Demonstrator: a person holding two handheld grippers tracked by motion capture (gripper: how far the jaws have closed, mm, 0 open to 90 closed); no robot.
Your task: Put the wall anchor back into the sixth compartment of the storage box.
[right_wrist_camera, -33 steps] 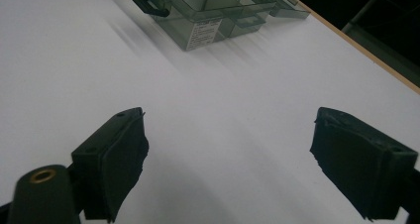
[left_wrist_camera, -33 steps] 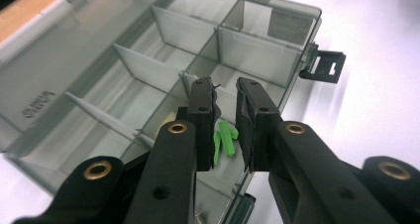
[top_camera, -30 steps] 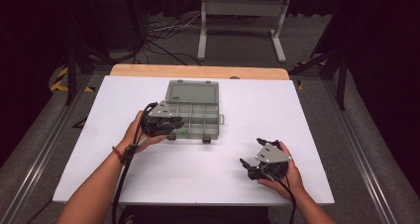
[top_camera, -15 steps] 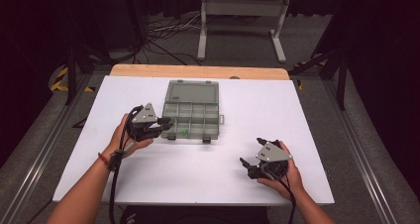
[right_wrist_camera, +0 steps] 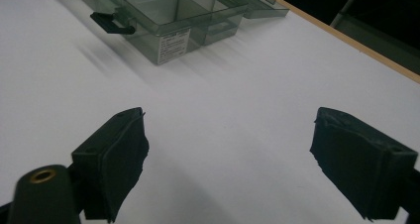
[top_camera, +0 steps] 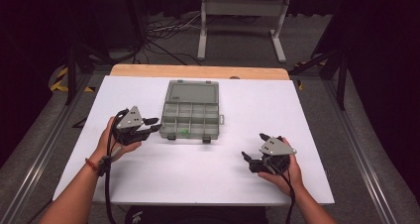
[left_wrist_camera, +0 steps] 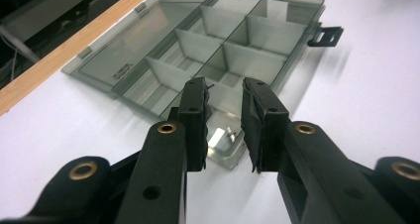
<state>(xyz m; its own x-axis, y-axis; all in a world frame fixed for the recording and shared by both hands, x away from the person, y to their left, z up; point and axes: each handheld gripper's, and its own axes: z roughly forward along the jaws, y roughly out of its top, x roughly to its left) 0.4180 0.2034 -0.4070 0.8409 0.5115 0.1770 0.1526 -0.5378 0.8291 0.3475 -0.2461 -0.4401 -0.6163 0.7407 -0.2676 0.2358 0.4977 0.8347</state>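
Left gripper [top_camera: 151, 125]: jaws slightly parted, just been opening, nothing pinched between them; tips aimed toward 3 o'clock at the near-left corner of the open organizer box [top_camera: 193, 116], just short of it and not touching. Likely backed off after work at that corner, with the gap kept narrow for a thin wall or latch.

In the left gripper view, same box [left_wrist_camera: 208, 60] straight ahead at 12 o'clock beyond the fingertips [left_wrist_camera: 195, 97], lid laid flat behind the tray, dividers upright, compartments apparently bare apart from a small glint near the closest corner, too small to identify.

Right gripper [top_camera: 255, 152]: jaws spread wide, nothing held, parked on the white table [top_camera: 208, 184] at about 5 o'clock from the box, well apart from it. Probably kept out of the way, ready to help.

In the right gripper view, box [right_wrist_camera: 168, 21] at 11 o'clock, one dark latch [right_wrist_camera: 111, 23] sticking out from the front wall, paper label on the facing side.

Box itself near the table's middle, lid hinged toward the far wooden edge [top_camera: 198, 71], latches facing the person for easy reach.
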